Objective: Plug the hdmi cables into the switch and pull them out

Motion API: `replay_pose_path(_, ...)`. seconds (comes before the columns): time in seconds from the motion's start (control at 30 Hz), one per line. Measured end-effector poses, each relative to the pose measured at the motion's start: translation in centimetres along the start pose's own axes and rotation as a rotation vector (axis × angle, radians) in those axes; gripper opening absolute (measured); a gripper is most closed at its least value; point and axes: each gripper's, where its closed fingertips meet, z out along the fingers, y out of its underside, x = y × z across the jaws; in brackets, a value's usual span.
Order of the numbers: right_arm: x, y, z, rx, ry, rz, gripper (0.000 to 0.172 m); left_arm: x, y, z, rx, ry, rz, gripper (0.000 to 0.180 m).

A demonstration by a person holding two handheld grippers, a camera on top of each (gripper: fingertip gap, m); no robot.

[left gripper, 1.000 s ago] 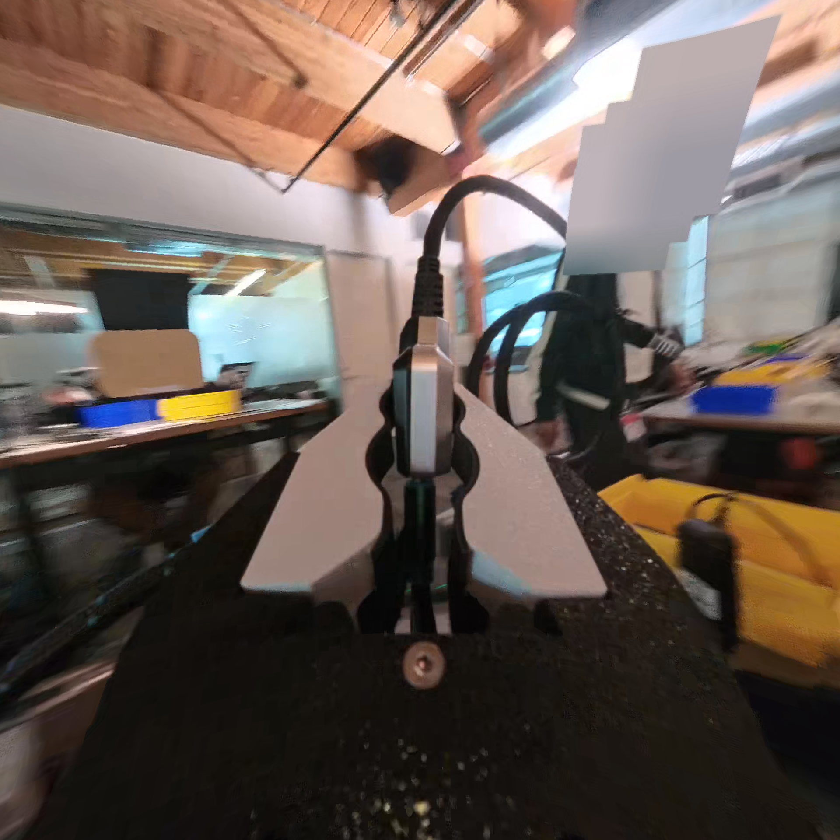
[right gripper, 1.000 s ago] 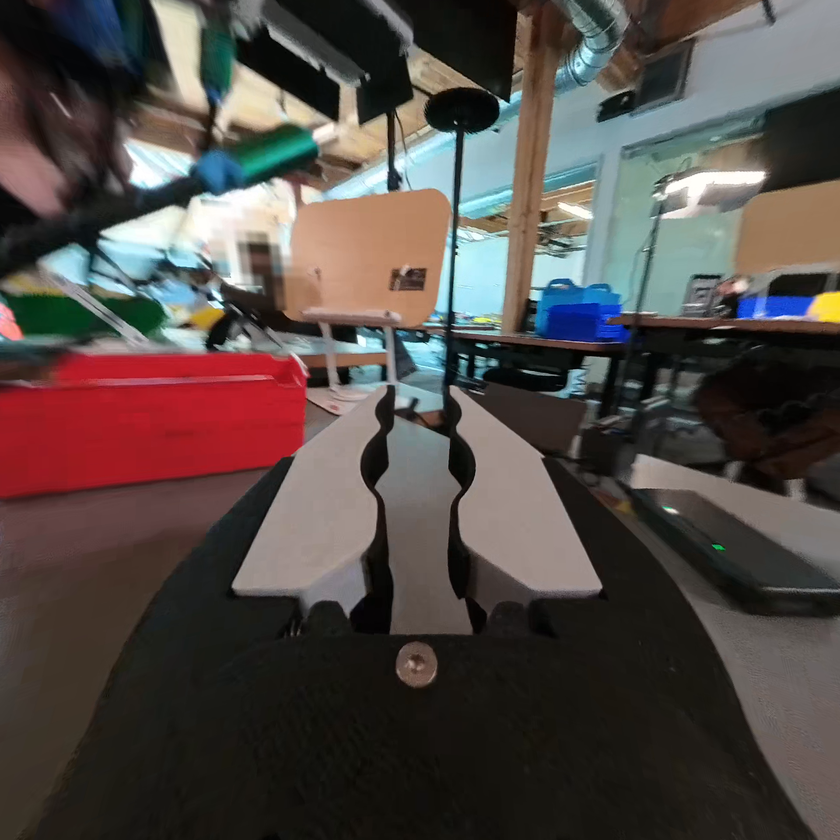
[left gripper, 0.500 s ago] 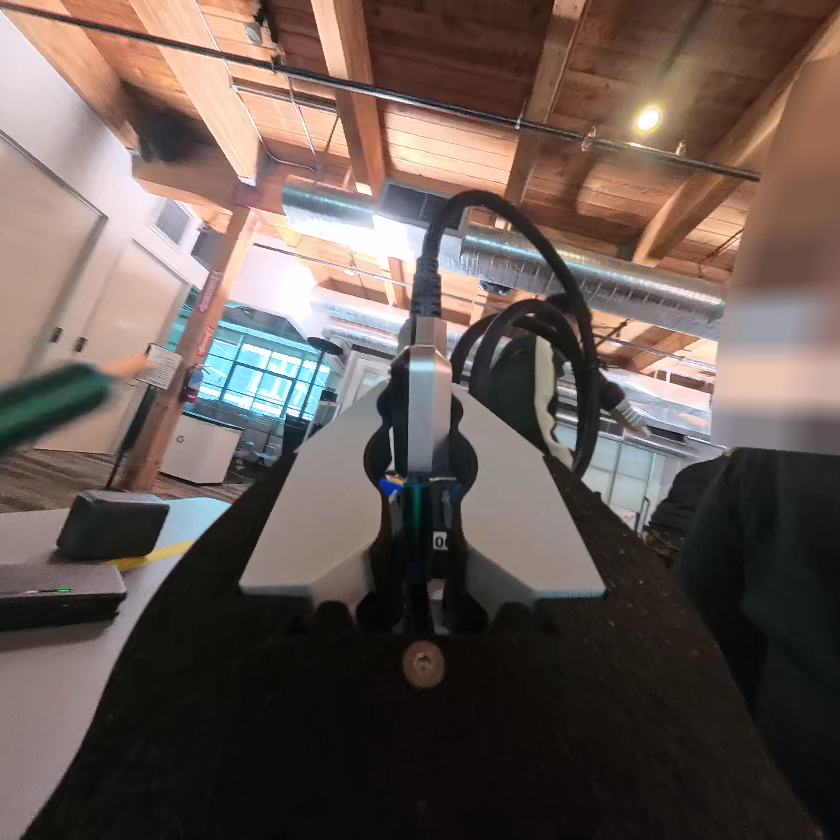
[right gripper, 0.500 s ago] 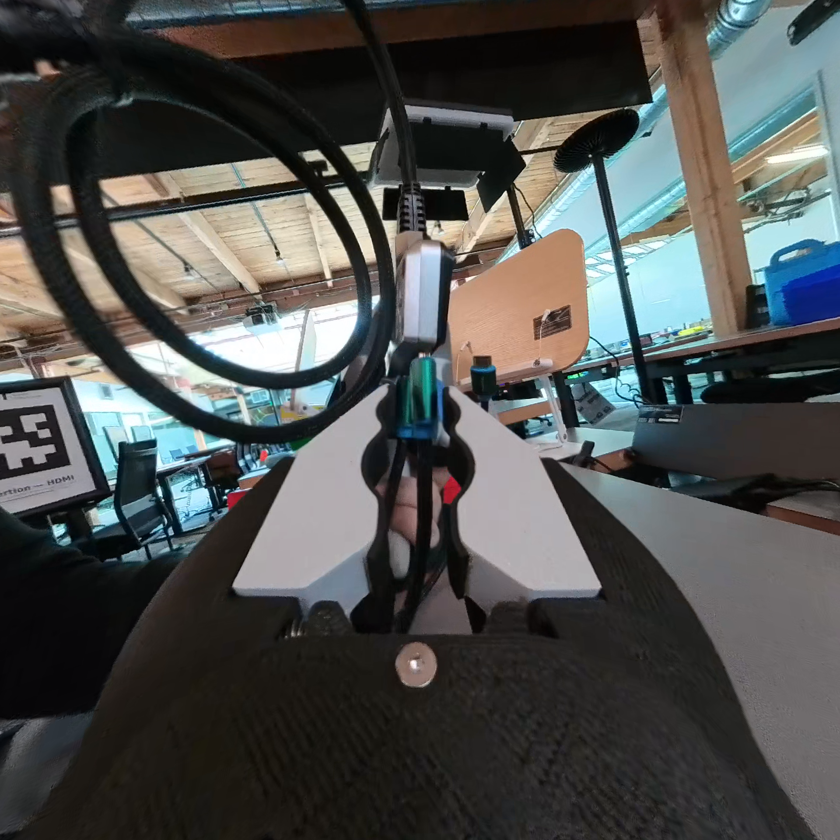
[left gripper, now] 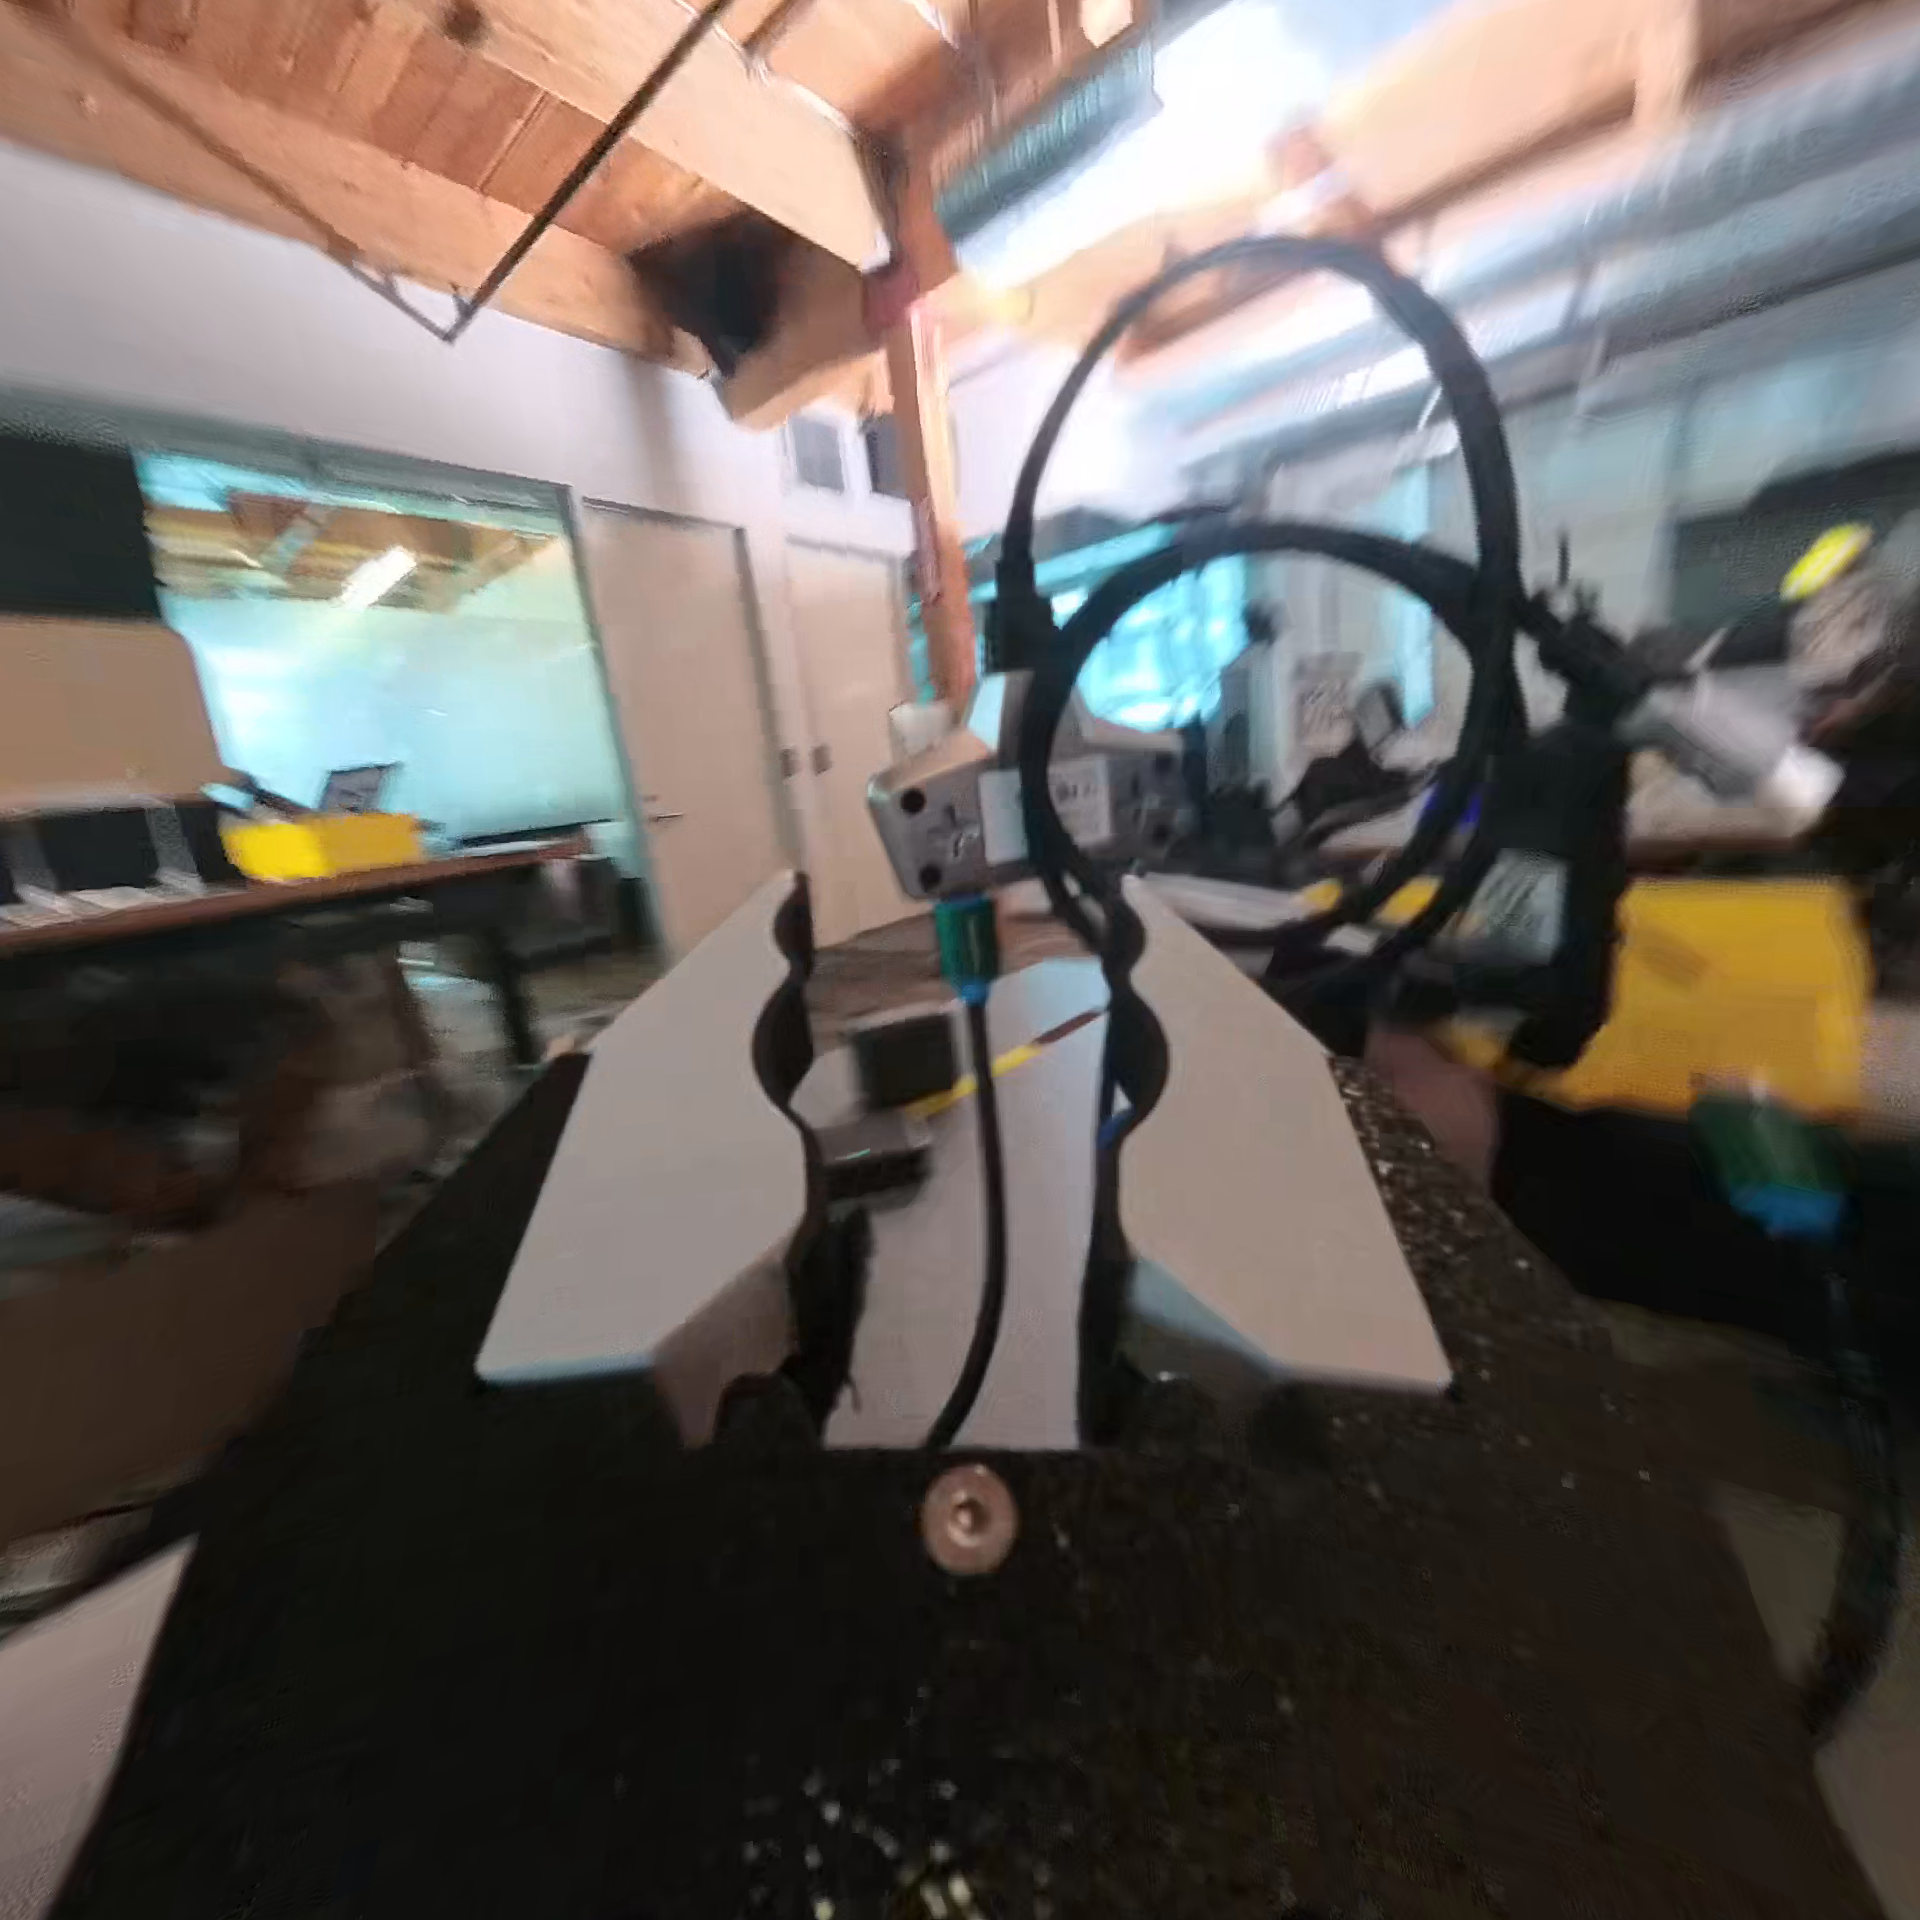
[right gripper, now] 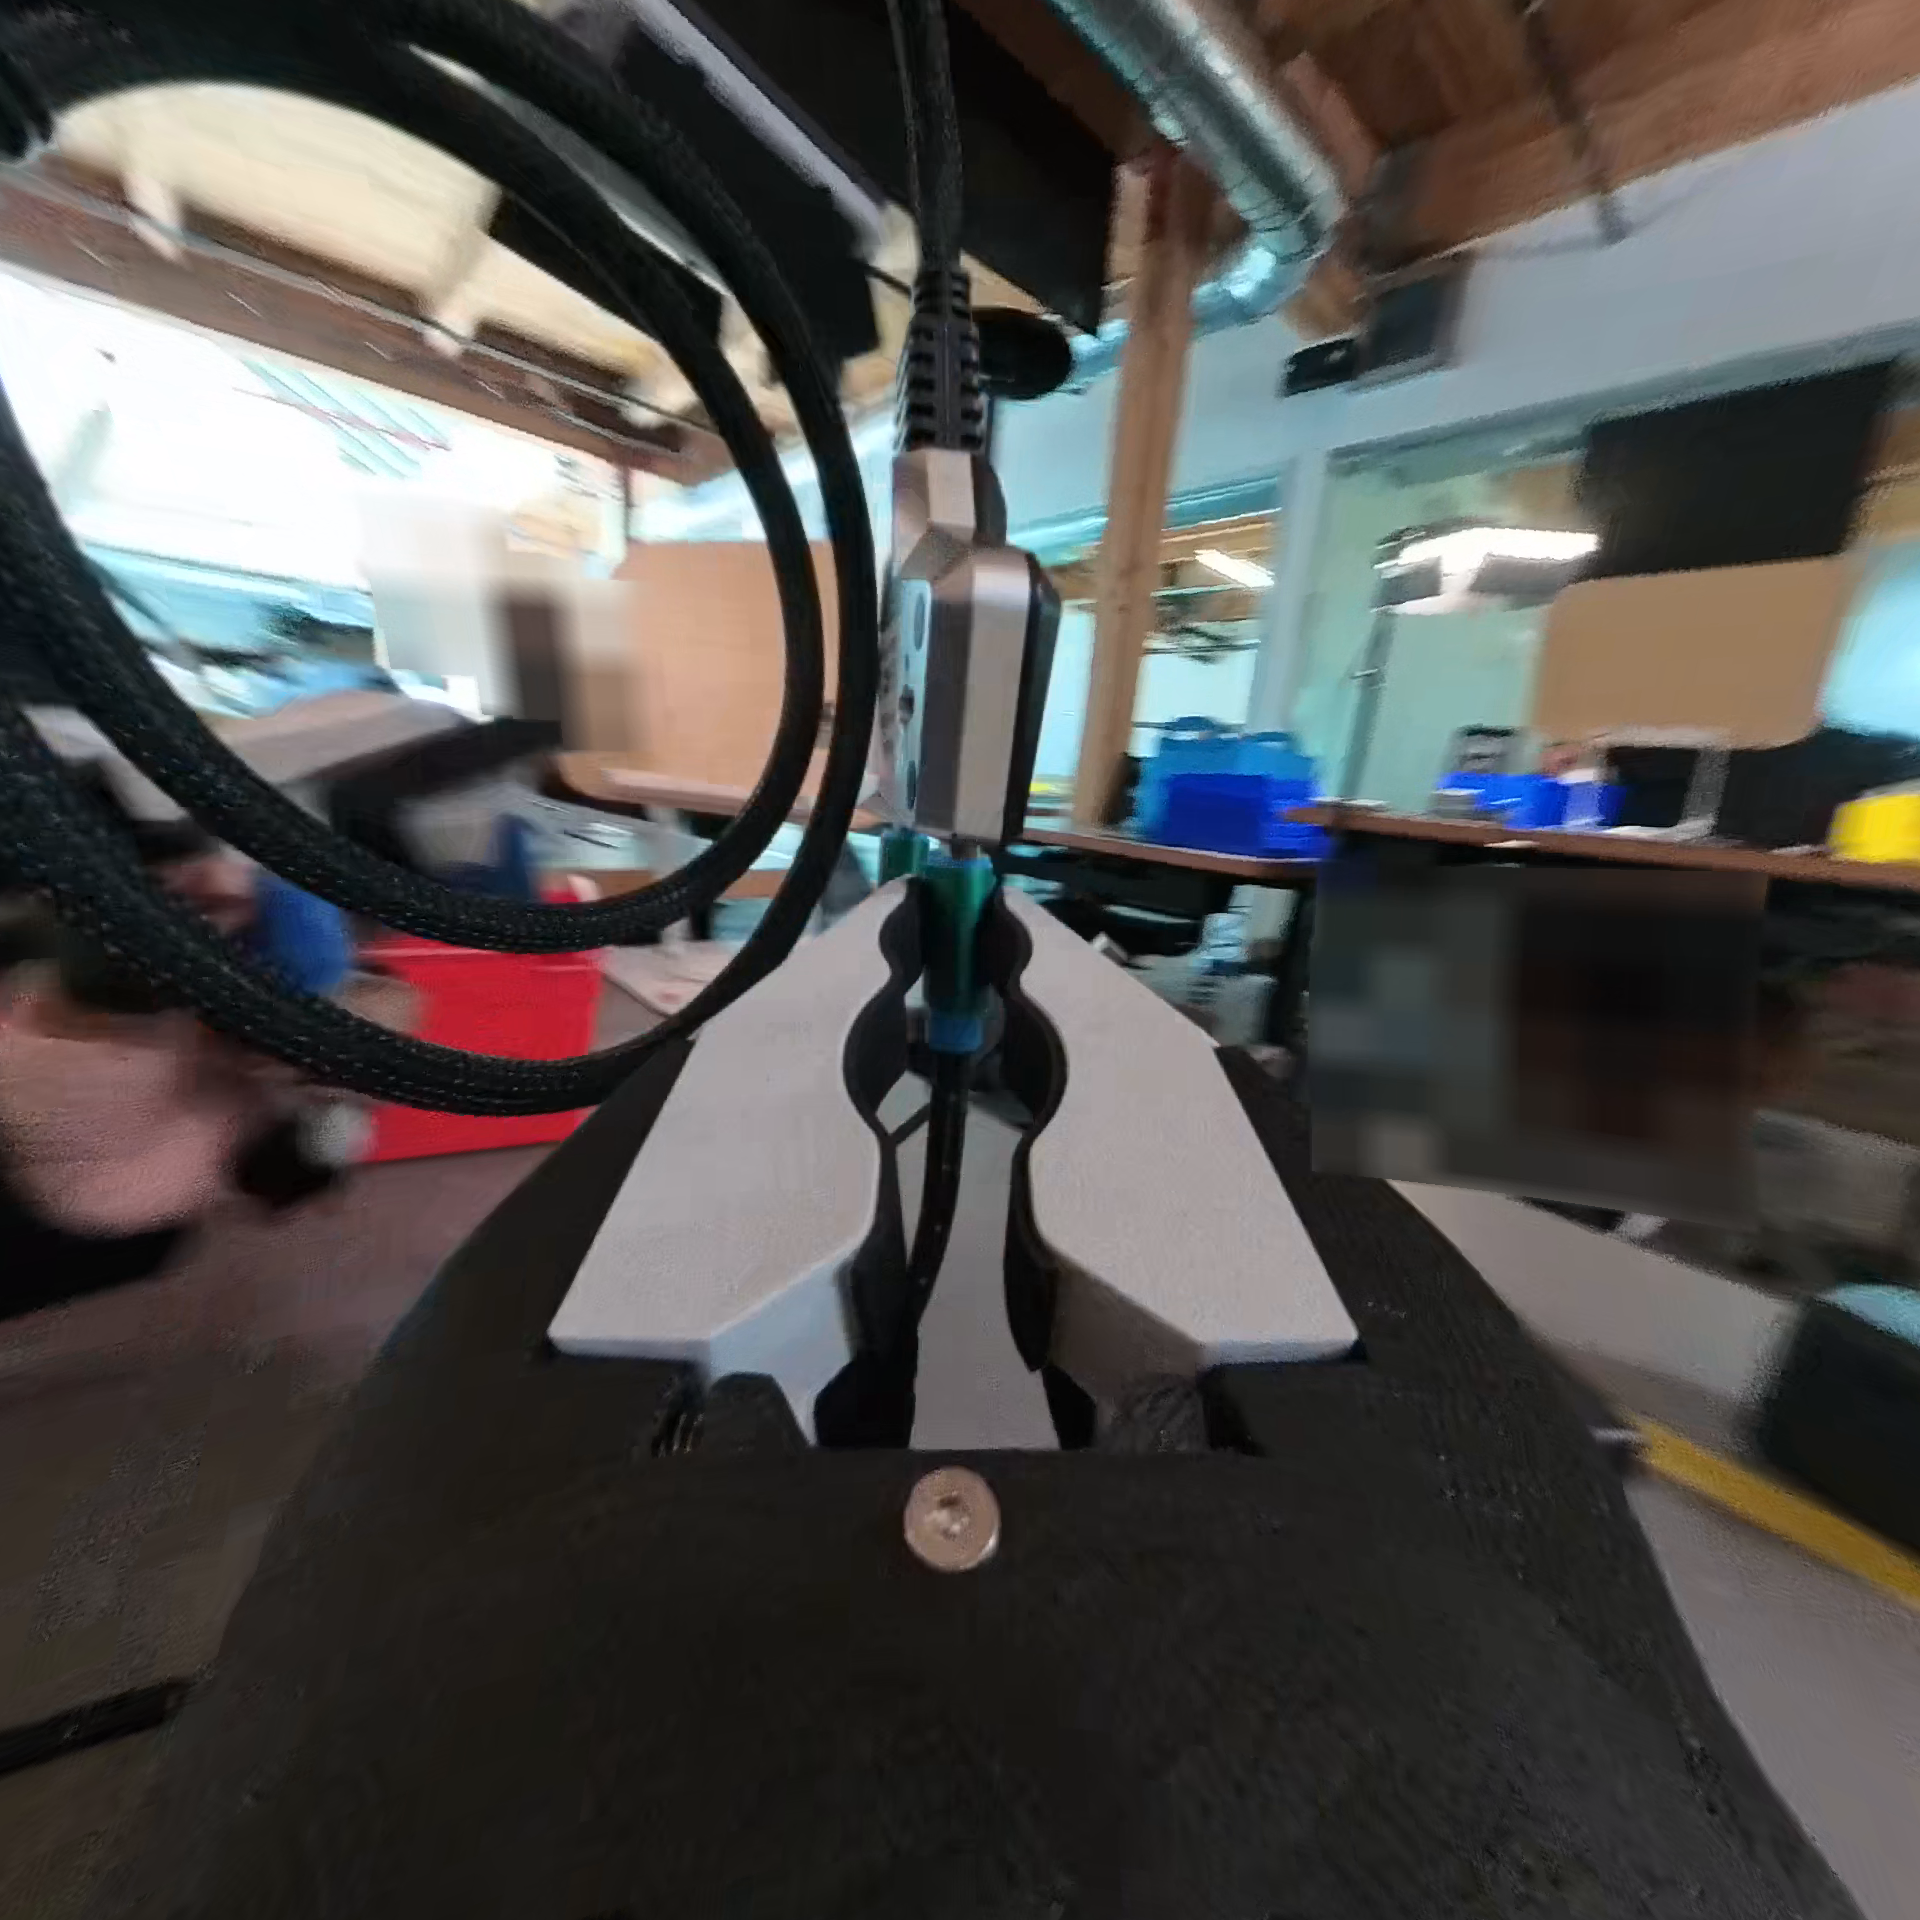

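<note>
My left gripper (left gripper: 961,894) is open, and its fingers (left gripper: 675,1143) stand wide apart. The silver switch (left gripper: 930,831) hangs just beyond its fingertips and touches neither finger. A green HDMI plug (left gripper: 966,945) sits in the switch's lower end, and its thin cable runs down between the fingers. Black braided cable (left gripper: 1475,623) loops behind. My right gripper (right gripper: 954,899) is shut on the green plug (right gripper: 956,951), with the switch (right gripper: 971,686) upright above its tips. A second green plug (right gripper: 899,854) shows beside it. Braided cable (right gripper: 810,582) loops to the left.
A yellow bin (left gripper: 1714,987) is at the right and a small dark box (left gripper: 904,1049) lies on the table ahead. A blurred green and blue plug (left gripper: 1766,1164) is at the far right. A red bin (right gripper: 488,1049) and blue bins (right gripper: 1226,790) stand beyond. Yellow tape (right gripper: 1766,1517) marks the grey table. There is about 11 cm between the tips of the two grippers.
My left gripper held the silver switch and has now opened and let it go. My right gripper has closed on the green plug under the switch. Both views have swung downward.
</note>
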Motion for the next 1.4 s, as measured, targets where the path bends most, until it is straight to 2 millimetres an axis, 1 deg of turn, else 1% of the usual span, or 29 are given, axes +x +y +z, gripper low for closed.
replay_pose_path(0.07, 1.1, -0.6, -0.2, -0.045, 0.108, -0.2, 0.009, -0.4, -0.4, -1.5, -0.071, -0.104, 0.246, 0.046)
replay_pose_path(0.13, 1.6, -1.7, -0.5, -0.091, 0.188, -0.481, 0.009, -0.7, -0.8, -2.9, -0.101, -0.186, 0.416, 0.045)
replay_pose_path(0.2, 1.0, -2.7, -0.6, -0.143, 0.21, -0.799, 0.009, -1.1, -1.0, -4.1, -0.126, -0.245, 0.52, 0.047)
replay_pose_path(0.23, 0.5, -2.8, -0.5, -0.174, 0.204, -0.938, 0.009, -1.3, -1.2, -4.9, -0.126, -0.269, 0.554, 0.043)
replay_pose_path(0.27, 0.0, -2.7, -0.5, -0.205, 0.192, -1.034, 0.009, -1.3, -1.8, -5.6, -0.1, -0.276, 0.564, 0.042)
replay_pose_path(0.33, -0.8, -2.0, -0.6, -0.245, 0.153, -1.112, 0.009, -0.3, -4.0, -7.4, 0.011, -0.241, 0.529, 0.04)
replay_pose_path(0.37, -1.0, -1.4, -0.6, -0.269, 0.129, -1.14, 0.009, -0.4, -5.2, -8.4, 0.038, -0.261, 0.536, 0.043)
replay_pose_path(0.43, -1.1, 0.3, -0.7, -0.349, 0.092, -1.227, 0.009, -0.9, -6.6, -9.8, 0.021, -0.328, 0.605, 0.045)
replay_pose_path(0.47, -1.2, 1.1, -0.7, -0.379, 0.076, -1.259, 0.009, -0.5, -6.7, -9.9, -0.002, -0.316, 0.646, 0.046)
replay_pose_path(0.5, -1.5, 1.9, -0.5, -0.399, 0.063, -1.272, 0.009, 0.3, -6.0, -9.4, -0.054, -0.274, 0.686, 0.049)
replay_pose_path(0.53, -1.7, 2.5, -0.3, -0.409, 0.058, -1.279, 0.009, 1.2, -4.5, -8.4, -0.135, -0.221, 0.735, 0.055)
replay_pose_path(0.57, -2.0, 2.9, -0.1, -0.412, 0.058, -1.285, 0.009, 1.9, -2.5, -7.5, -0.236, -0.17, 0.801, 0.06)
replay_pose_path(0.63, -2.6, 3.2, 0.5, -0.384, 0.082, -1.252, 0.01, 2.4, 1.5, -5.6, -0.394, -0.107, 0.932, 0.072)
replay_pose_path(0.67, -2.9, 3.5, 0.7, -0.368, 0.093, -1.226, 0.011, 2.6, 3.1, -4.6, -0.429, -0.08, 0.917, 0.074)
replay_pose_path(0.7, -3.1, 4.1, 0.9, -0.361, 0.097, -1.228, 0.011, 3.0, 4.4, -3.6, -0.442, -0.04, 0.858, 0.077)
replay_pose_path(0.73, -3.3, 4.8, 0.9, -0.365, 0.096, -1.256, 0.011, 2.9, 5.5, -2.8, -0.448, -0.03, 0.832, 0.076)
replay_pose_path(0.77, -3.7, 5.6, 1.0, -0.371, 0.087, -1.288, 0.012, 2.3, 6.4, -2.2, -0.471, -0.045, 0.87, 0.075)
replay_pose_path(0.83, -4.7, 7.0, 0.9, -0.375, 0.042, -1.343, 0.012, 0.9, 8.7, -1.4, -0.561, -0.06, 1.028, 0.074)
replay_pose_path(0.9, -5.9, 8.2, 0.8, -0.371, -0.02, -1.41, 0.01, 0.1, 10.9, -0.9, -0.626, -0.059, 1.109, 0.07)
replay_pose_path(0.93, -6.3, 8.7, 0.7, -0.364, -0.04, -1.424, 0.01, 0.0, 11.7, -0.7, -0.629, -0.056, 1.093, 0.066)
replay_pose_path(0.97, -6.7, 9.0, 0.6, -0.358, -0.065, -1.414, 0.012, 0.5, 12.8, -0.7, -0.634, -0.013, 1.056, 0.063)
replay_pose_path(1.0, -7.1, 9.4, 0.5, -0.355, -0.092, -1.392, 0.012, 0.8, 13.5, -0.7, -0.634, 0.012, 1.042, 0.056)
replay_pose_path(1.03, -7.3, 9.6, 0.5, -0.351, -0.113, -1.377, 0.012, 1.0, 14.0, -0.8, -0.637, 0.025, 1.066, 0.048)
replay_pose_path(1.1, -7.7, 10.1, 0.5, -0.342, -0.146, -1.372, 0.012, 0.4, 14.2, -0.8, -0.634, -0.008, 1.192, 0.026)
replay_pose_path(1.13, -7.8, 10.5, 0.5, -0.344, -0.159, -1.382, 0.012, 0.3, 14.5, -0.9, -0.647, -0.007, 1.244, 0.02)
replay_pose_path(1.2, -8.0, 11.2, 0.6, -0.345, -0.172, -1.427, 0.012, 0.0, 15.3, -1.3, -0.677, 0.005, 1.286, 0.02)
replay_pose_path(1.3, -8.5, 11.7, 1.1, -0.324, -0.173, -1.463, 0.014, -0.4, 15.6, -1.7, -0.682, 0.009, 1.309, 0.021)
replay_pose_path(1.4, -8.8, 12.3, 1.3, -0.349, -0.196, -1.443, 0.014, -0.7, 16.1, -2.4, -0.726, 0.027, 1.238, 0.02)
